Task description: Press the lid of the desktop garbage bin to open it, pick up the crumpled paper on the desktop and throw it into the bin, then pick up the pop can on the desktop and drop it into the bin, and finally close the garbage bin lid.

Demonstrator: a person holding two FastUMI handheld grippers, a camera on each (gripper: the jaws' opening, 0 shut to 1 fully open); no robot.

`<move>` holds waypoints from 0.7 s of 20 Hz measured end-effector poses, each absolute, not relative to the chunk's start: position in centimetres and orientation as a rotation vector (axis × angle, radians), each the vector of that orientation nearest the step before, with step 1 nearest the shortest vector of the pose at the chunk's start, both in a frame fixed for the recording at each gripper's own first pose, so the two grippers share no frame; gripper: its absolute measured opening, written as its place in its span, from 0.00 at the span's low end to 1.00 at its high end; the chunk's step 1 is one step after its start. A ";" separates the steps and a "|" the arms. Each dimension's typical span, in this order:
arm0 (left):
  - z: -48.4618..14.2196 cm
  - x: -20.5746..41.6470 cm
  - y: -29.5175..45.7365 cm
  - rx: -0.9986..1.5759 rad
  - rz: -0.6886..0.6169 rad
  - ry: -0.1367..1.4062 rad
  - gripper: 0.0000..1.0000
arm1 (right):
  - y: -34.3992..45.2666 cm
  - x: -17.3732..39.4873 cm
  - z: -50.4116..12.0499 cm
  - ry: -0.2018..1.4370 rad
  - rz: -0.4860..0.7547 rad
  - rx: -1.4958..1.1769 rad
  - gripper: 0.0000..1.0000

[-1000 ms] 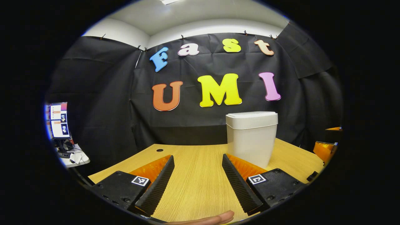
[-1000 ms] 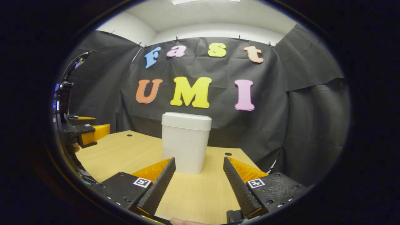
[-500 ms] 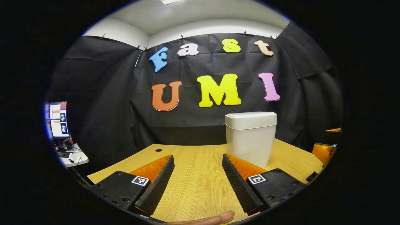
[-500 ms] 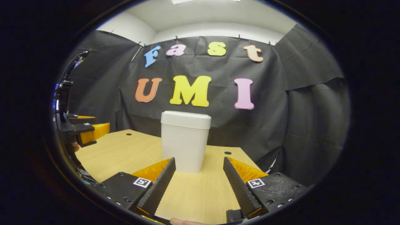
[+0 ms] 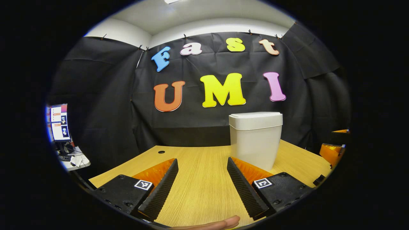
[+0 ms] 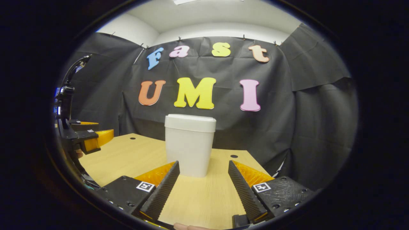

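A white desktop garbage bin [image 5: 255, 139] stands upright on the wooden desk [image 5: 198, 185] with its lid [image 5: 255, 120] shut flat on top. In the left gripper view the bin is ahead and to the right of my left gripper [image 5: 201, 163], which is open with nothing between its fingers. In the right gripper view the bin [image 6: 189, 145] stands straight ahead, just beyond my right gripper [image 6: 203, 164], also open and holding nothing. My left gripper [image 6: 97, 138] appears at the far left of that view, above the desk's left side.
Black cloth walls close the desk at the back and sides. Two round cable holes [image 6: 234, 156] [image 6: 132, 138] sit near the desk's back edge. A monitor and a cluttered side table [image 5: 65, 140] stand beyond the desk's left edge. A fingertip [image 5: 223, 223] shows at the bottom.
Both views shifted only slightly; in the right gripper view the left gripper sits a little lower. The bin, its lid and both grippers' openings are unchanged.
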State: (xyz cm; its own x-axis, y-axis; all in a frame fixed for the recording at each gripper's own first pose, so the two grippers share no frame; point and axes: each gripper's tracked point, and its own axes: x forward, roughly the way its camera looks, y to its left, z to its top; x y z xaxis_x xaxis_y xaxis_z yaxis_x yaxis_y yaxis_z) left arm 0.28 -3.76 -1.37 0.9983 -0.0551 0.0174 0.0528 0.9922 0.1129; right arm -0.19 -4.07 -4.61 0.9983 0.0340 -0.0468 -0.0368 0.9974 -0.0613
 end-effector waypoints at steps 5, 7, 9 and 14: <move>-1.6 0.2 -4.6 0.114 -0.053 -0.015 0.99 | -3.6 0.1 -3.2 0.022 0.071 -0.079 0.98; -1.9 0.0 -5.3 0.113 -0.048 -0.004 0.99 | -3.9 0.0 -2.6 0.006 0.075 -0.098 0.95; -2.2 0.0 -6.2 0.119 -0.047 0.007 0.99 | -3.7 -0.2 -1.5 -0.022 0.098 -0.108 0.95; -2.3 -0.4 -6.7 0.141 -0.005 -0.003 0.99 | -4.7 0.0 -1.0 -0.026 0.123 -0.065 0.95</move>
State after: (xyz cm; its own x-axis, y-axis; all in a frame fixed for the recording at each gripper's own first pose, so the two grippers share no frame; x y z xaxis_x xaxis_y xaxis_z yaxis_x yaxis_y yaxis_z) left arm -0.38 -6.65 -2.28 1.0000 -0.0055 0.0028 0.0051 0.9901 0.1402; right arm 0.05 -4.68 -1.01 0.9920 0.1239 0.0221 -0.1222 0.9903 -0.0665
